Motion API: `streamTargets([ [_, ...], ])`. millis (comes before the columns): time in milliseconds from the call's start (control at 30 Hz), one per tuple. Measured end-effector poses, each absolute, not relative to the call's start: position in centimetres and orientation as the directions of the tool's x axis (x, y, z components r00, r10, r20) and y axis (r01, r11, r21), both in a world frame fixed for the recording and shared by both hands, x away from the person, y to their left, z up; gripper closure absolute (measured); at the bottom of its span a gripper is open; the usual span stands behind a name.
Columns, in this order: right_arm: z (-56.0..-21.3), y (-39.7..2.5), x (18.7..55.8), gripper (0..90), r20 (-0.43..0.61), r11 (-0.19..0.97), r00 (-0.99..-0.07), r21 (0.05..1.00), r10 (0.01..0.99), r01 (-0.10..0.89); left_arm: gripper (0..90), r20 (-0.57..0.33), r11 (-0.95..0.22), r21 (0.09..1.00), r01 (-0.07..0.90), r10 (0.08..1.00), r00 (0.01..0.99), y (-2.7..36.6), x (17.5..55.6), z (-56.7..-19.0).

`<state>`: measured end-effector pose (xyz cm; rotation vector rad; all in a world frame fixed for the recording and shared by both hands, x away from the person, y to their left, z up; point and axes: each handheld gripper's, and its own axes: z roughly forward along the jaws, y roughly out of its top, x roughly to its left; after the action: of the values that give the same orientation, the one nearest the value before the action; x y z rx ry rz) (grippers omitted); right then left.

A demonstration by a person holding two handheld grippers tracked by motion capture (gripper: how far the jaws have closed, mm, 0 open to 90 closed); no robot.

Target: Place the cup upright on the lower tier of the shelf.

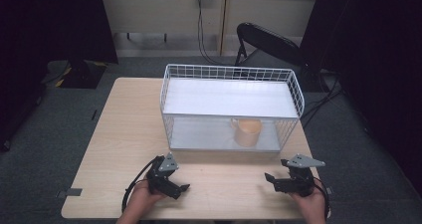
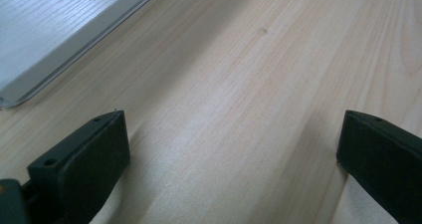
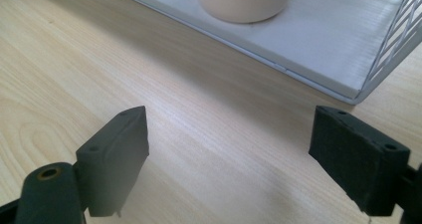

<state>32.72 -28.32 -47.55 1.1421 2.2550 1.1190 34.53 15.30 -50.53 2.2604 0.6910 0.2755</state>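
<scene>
A white wire rack [image 1: 231,107] with two shelves stands at the back middle of the light wood table [image 1: 124,134]. A tan mug [image 1: 247,131] sits on its lower shelf, right of centre; its base [image 3: 244,0] shows in the right gripper view. My left gripper [image 1: 183,189] rests near the table's front edge, in a hand, open and holding nothing [image 2: 231,149]. My right gripper [image 1: 268,178] lies at the front right, also open and holding nothing [image 3: 229,144], aimed toward the mug and the rack's lower shelf [image 3: 318,40].
A black folding chair [image 1: 268,42] stands behind the table. A cable [image 1: 201,30] hangs from a wall socket. Dark curtains flank both sides. The lower shelf's corner [image 2: 45,50] shows at the left of the left gripper view. Bare tabletop lies between the grippers.
</scene>
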Motion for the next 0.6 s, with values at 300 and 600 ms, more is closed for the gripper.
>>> streamTargets([
  [300, -48.3, -29.1, 32.7, 15.0, 0.010, 0.370, -0.601, 0.779, 0.799, 0.506, 0.0, -0.011, -0.578, 0.714, 0.396, 0.556, 0.831, 15.3, 34.5, -50.5],
  [600, -49.1, -30.4, 32.7, 15.2, 0.003, 0.381, -0.597, 0.768, 0.802, 0.515, 0.0, -0.012, -0.578, 0.714, 0.396, 0.556, 0.831, 15.3, 34.5, -50.5],
])
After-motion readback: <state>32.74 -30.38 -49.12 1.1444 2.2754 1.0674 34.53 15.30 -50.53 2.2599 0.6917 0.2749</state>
